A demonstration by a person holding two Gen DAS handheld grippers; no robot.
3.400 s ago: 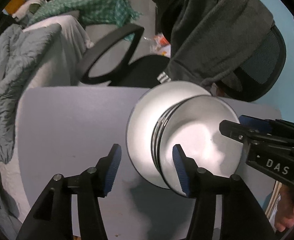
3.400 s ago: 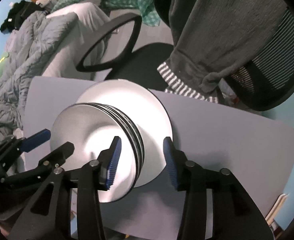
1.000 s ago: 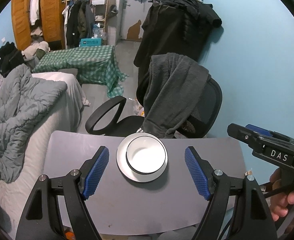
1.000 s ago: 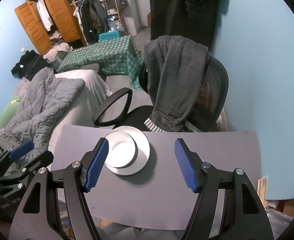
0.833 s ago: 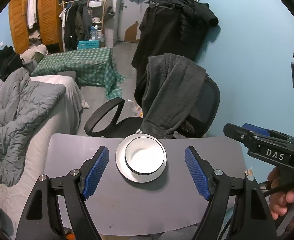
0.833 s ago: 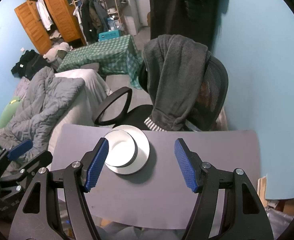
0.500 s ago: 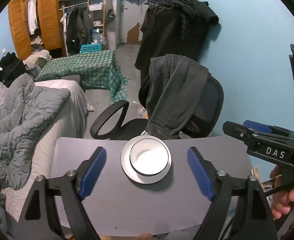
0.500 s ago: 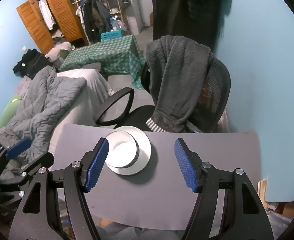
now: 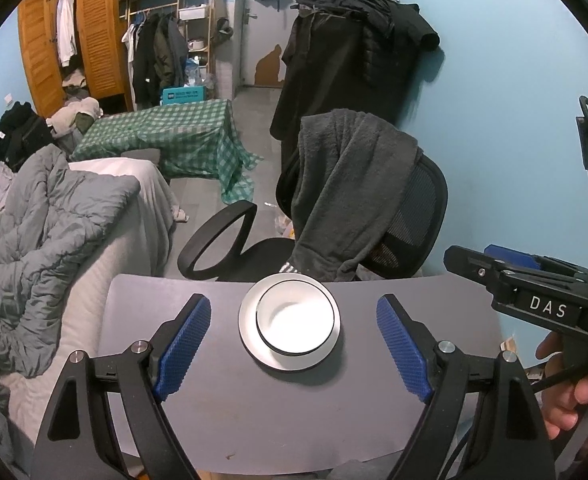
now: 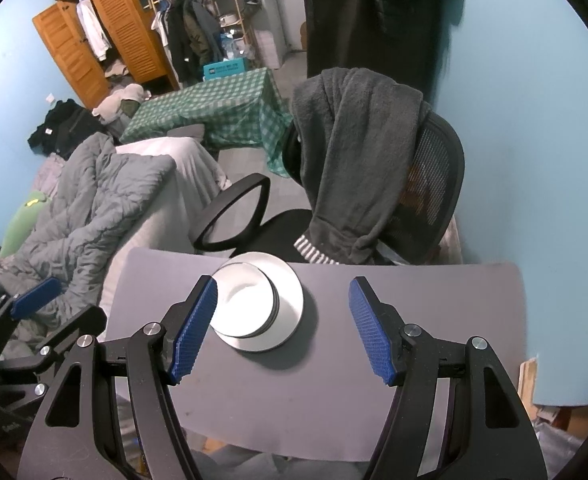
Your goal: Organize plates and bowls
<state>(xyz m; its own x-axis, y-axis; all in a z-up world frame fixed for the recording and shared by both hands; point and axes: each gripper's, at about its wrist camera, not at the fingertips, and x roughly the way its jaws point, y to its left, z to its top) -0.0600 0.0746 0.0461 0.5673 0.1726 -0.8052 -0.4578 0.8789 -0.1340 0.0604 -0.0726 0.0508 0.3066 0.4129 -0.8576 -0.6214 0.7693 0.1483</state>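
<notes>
A stack of white bowls with dark rims (image 9: 294, 325) sits on a white plate (image 9: 247, 330) near the far edge of the grey table (image 9: 302, 408). The stack also shows in the right wrist view (image 10: 245, 302) on the plate (image 10: 289, 300). My left gripper (image 9: 294, 344) is open and empty, held well back above the table's near side. My right gripper (image 10: 283, 326) is open and empty, also held back; it shows at the right in the left wrist view (image 9: 534, 280).
A black office chair (image 9: 410, 216) with a grey fleece (image 9: 346, 184) draped over it stands just behind the table. A bed with a grey quilt (image 9: 33, 232) lies to the left. A blue wall (image 9: 514, 120) is on the right.
Both grippers have pulled far back and up from the bowls and plate since 3.4 s ago and opened wide. Over the last second the views only shift slightly.
</notes>
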